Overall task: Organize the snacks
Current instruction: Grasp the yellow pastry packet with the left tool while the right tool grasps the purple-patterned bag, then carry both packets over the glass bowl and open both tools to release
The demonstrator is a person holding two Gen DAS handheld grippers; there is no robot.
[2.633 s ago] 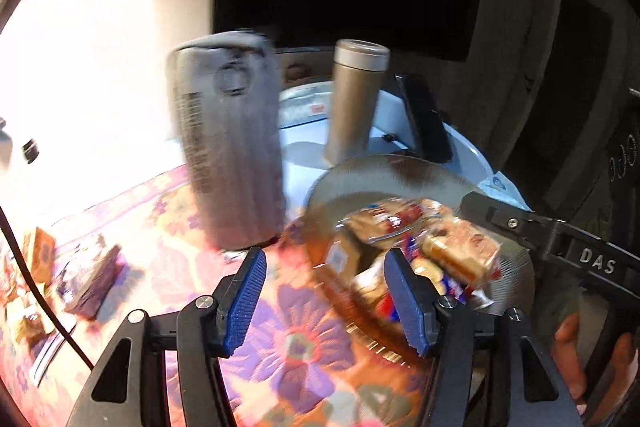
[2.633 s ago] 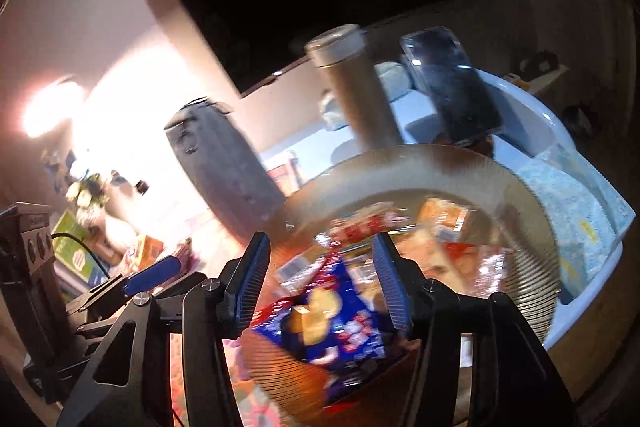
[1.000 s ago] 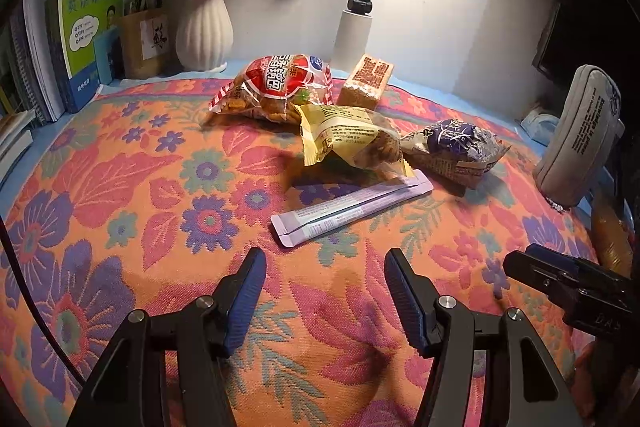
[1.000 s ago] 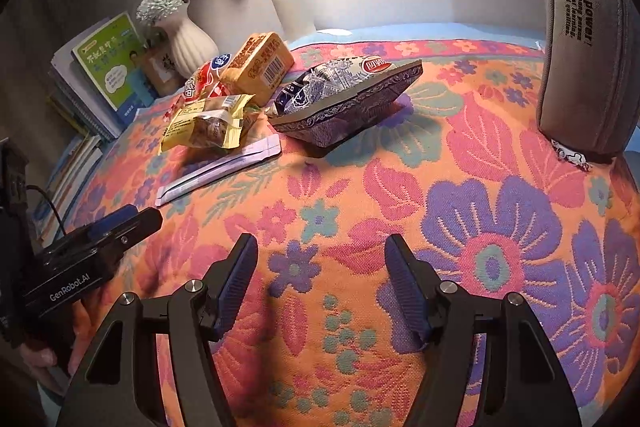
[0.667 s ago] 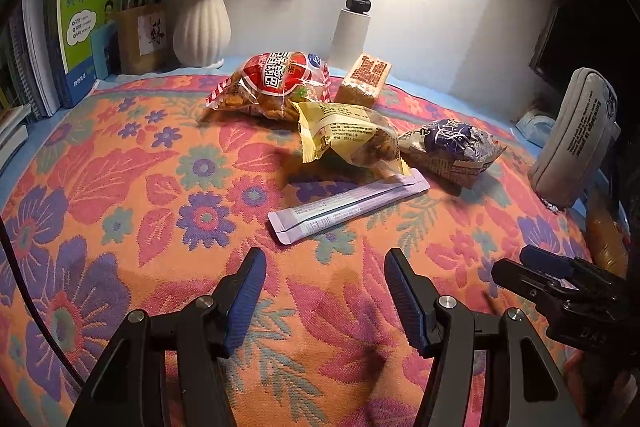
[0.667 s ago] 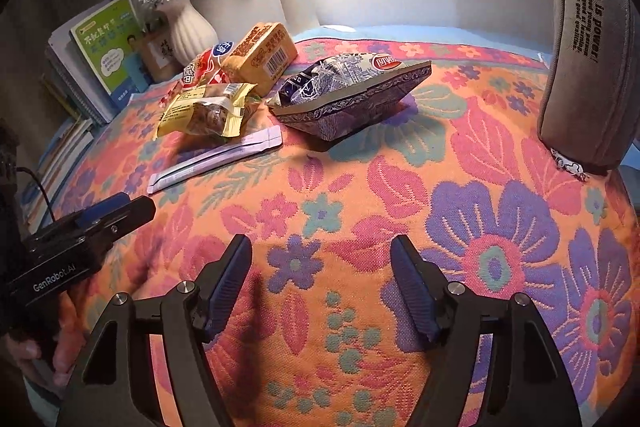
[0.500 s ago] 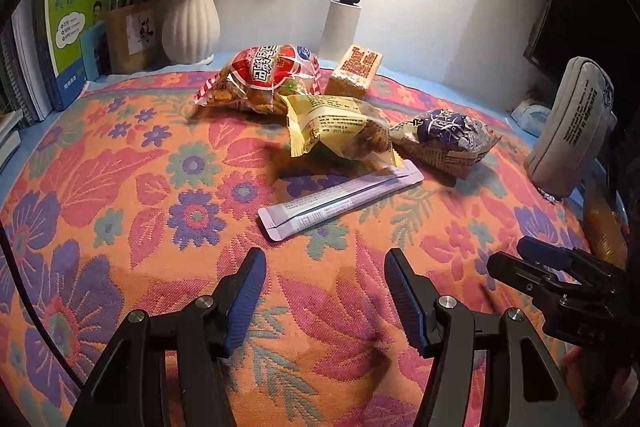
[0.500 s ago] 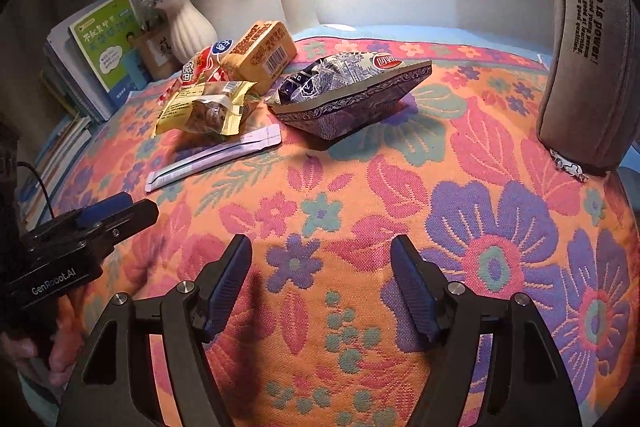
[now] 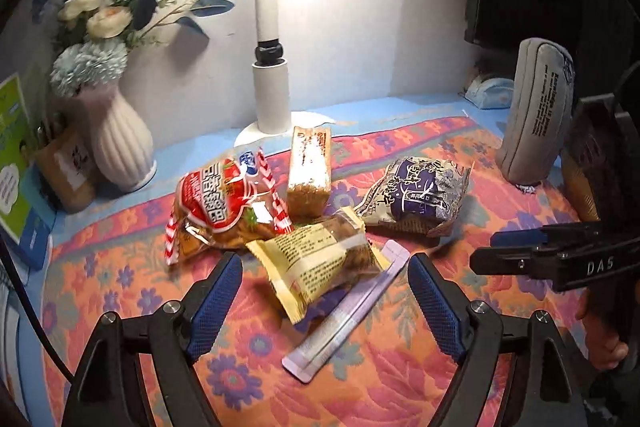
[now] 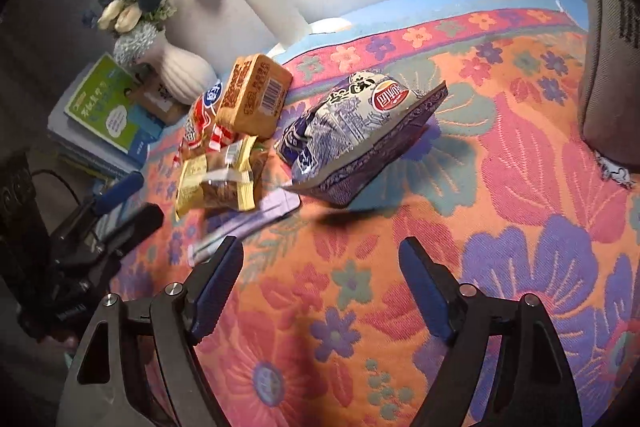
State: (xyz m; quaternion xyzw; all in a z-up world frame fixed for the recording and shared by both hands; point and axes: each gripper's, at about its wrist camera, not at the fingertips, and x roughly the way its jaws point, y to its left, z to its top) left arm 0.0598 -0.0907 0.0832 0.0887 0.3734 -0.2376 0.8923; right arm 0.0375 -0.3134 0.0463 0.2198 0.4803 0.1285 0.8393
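Observation:
Several snacks lie on a flowered cloth (image 9: 400, 367): a red packet (image 9: 218, 205), a yellow packet (image 9: 320, 261), a brown bar (image 9: 310, 167), a purple chip bag (image 9: 416, 195) and a long lilac stick pack (image 9: 348, 315). My left gripper (image 9: 322, 307) is open, its fingers on either side of the yellow packet and stick pack, just short of them. My right gripper (image 10: 320, 283) is open and empty, just short of the purple chip bag (image 10: 360, 135). The right gripper shows at the right edge of the left wrist view (image 9: 520, 247).
A white vase with flowers (image 9: 120, 147), a lamp post (image 9: 270, 95) and books (image 10: 104, 107) stand behind the snacks. A grey pencil case (image 9: 536, 115) stands upright at the right. The left gripper shows at the left of the right wrist view (image 10: 112, 211).
Both grippers left the snack-filled bowl and came over to the cloth. In the last second both have closed in on the snack pile, the left toward the yellow packet, the right toward the chip bag.

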